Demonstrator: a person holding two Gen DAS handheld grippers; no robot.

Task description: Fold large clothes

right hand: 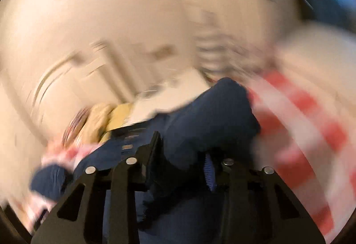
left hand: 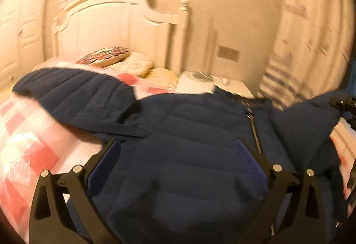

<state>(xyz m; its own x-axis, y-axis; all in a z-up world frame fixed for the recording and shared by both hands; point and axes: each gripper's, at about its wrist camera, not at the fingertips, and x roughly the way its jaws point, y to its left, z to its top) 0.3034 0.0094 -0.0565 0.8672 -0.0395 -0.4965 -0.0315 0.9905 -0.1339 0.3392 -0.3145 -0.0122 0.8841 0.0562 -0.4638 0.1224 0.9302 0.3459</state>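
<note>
Navy quilted jacket [left hand: 178, 155]: spread on a pink-and-white checked bedcover [left hand: 26, 144], filling the space between and ahead of the left gripper [left hand: 178, 150], whose jaws stand wide apart, pads clear of the cloth. Right gripper [right hand: 182, 152]: jaws narrowed onto a bunched fold of the jacket, gripping it. Right view heavily blurred; headboard [left hand: 115, 26] and pillows [left hand: 104, 56] beyond the jaws, indistinct.
</note>
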